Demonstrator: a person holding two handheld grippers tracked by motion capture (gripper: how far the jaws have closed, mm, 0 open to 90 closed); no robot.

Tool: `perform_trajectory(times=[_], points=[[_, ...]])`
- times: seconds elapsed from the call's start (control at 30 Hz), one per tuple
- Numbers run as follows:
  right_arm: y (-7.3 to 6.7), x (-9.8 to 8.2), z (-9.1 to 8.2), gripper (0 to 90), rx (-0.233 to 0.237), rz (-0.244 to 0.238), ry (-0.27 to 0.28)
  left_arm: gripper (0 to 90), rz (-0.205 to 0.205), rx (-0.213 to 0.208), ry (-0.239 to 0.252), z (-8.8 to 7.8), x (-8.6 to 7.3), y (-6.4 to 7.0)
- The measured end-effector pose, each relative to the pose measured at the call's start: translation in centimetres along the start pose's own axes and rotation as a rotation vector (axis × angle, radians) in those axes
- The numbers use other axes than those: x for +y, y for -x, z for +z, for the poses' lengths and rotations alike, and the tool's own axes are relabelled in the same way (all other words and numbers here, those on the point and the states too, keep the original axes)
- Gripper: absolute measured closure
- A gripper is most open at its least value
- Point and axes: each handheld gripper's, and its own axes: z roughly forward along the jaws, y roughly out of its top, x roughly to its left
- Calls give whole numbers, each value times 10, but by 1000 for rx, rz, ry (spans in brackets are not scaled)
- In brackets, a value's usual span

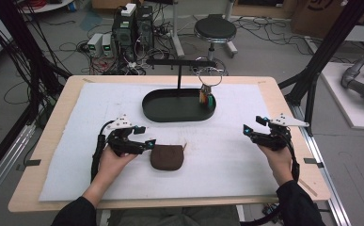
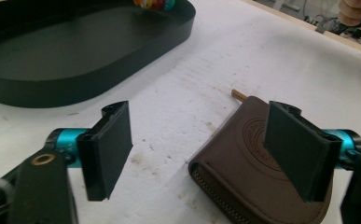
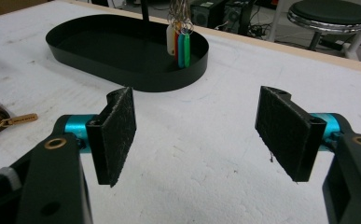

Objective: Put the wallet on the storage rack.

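1. White mat [image 1: 245, 155] covers wooden table [image 1: 52, 127]; floor behind w/ cables, PC boxes [image 1: 132, 23] at 11 o'clock, round stool [image 1: 215, 29] at 12.
2. Black oval tray [image 1: 170, 112] sits at 12 o'clock of mat centre; thin post w/ crossbar rises from it.
3. Key ring w/ coloured tags [image 1: 207, 96] hangs at tray's 3 o'clock end, tags down inside tray.
4. Brown leather pouch [image 1: 167, 157] lies flat on mat at 6 o'clock from tray, well apart from it; zip pull [image 3: 16, 120] sticks out toward tray side.
5. Left gripper [image 1: 144, 141] at 9 o'clock of pouch, just beside it, jaws apart. In left gripper view one pad [image 2: 297, 149] hovers over pouch top, other pad [image 2: 108, 147] over bare mat; neither presses on leather.
6. Right gripper [image 1: 255, 125] at 3 o'clock of mat, well apart from pouch, jaws wide apart, nothing between, pads [image 3: 117, 133] over bare mat.
7. Person's hands come in from 6 o'clock, dark sleeves [image 1: 76, 212].
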Motion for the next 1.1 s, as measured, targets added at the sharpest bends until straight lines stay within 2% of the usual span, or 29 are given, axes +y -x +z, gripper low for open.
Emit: perform_trajectory(times=[0.1,0.17,0.37,0.6,0.63,0.77,0.87,1.0,1.07,1.1], points=[[-1,0,1,296,7,0,-12,350,3,-10,-27,6,-2,-1],[-2,0,1,296,6,-6,-10,392,-9,2,-48,9,-3,-2],[-2,0,2,297,8,-10,-13,442,-67,-6,-79,15,-6,-7],[-3,0,2,298,10,-12,-15,530,-134,-53,-138,20,-10,-9],[-3,0,2,298,11,-11,-15,541,-158,-58,-137,20,-10,-9],[-3,0,2,298,16,-9,-18,553,-242,-84,-148,20,-12,-14],[-3,0,3,297,21,-12,-19,540,-267,-86,-150,21,-13,-15],[-4,0,4,298,25,-13,-21,456,-309,-85,-159,23,-16,-19],[-4,0,4,298,26,-17,-21,471,-304,-94,-158,23,-16,-19],[-4,0,4,298,26,-16,-22,506,-294,-104,-157,22,-15,-18]])
